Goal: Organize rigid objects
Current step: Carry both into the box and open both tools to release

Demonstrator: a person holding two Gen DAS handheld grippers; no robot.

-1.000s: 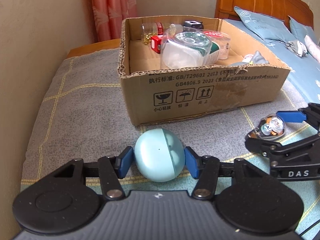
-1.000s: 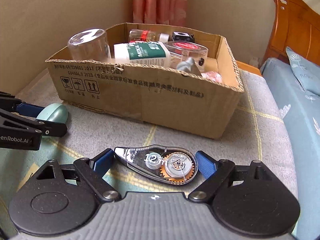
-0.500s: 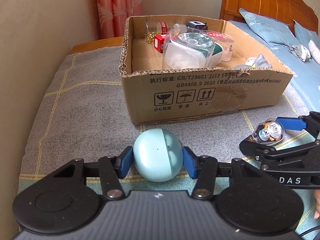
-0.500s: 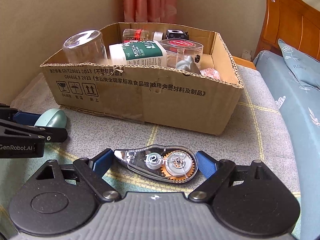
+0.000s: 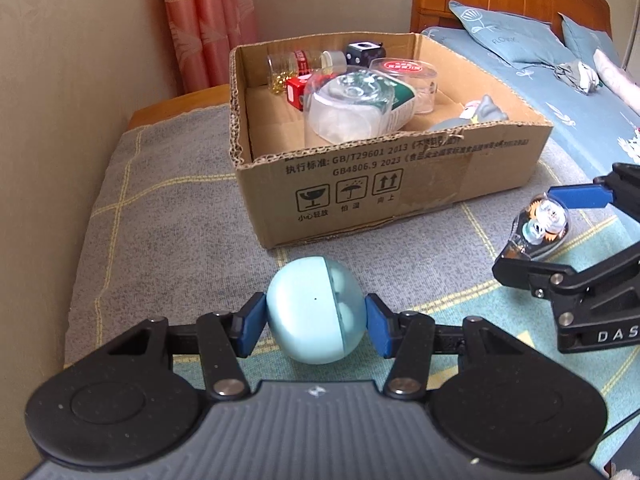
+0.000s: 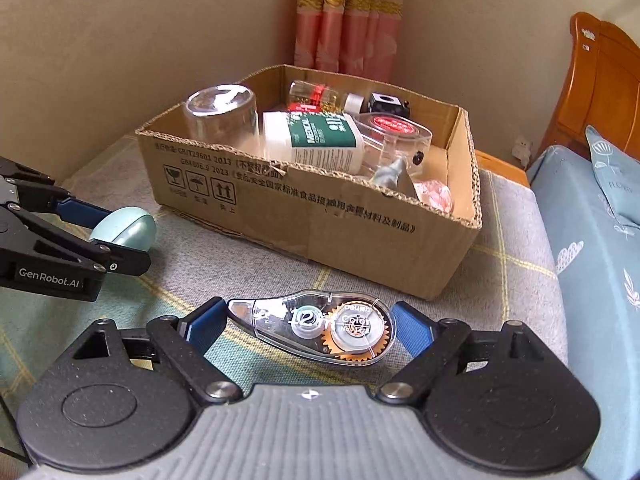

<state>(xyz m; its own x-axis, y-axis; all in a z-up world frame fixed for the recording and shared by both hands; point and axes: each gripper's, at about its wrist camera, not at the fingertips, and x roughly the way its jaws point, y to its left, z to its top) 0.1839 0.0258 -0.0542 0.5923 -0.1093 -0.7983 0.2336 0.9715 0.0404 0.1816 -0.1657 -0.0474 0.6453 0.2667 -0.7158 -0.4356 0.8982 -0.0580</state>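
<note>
A pale blue egg-shaped case (image 5: 316,310) sits between the blue pads of my left gripper (image 5: 316,320), which is shut on it just above the grey blanket. From the right wrist view the same case (image 6: 128,232) shows at the left, in the left gripper (image 6: 120,236). My right gripper (image 6: 308,324) is shut lengthwise on a clear correction tape dispenser (image 6: 320,328), one pad at its tip and one at its round end. In the left wrist view the tape (image 5: 540,228) and right gripper (image 5: 548,232) are at the right. The open cardboard box (image 5: 380,184) stands just beyond both.
The box (image 6: 320,216) holds a clear glass (image 6: 220,116), a white and green bottle (image 6: 316,140), a small jar, a black cube, a clear lidded tub and a grey figure. A beige wall and pink curtain stand behind it. A wooden headboard and blue pillows lie to the right.
The left pads have drawn in tight against the blue case. The right gripper has risen a little with the correction tape, and both views have tilted slightly.
</note>
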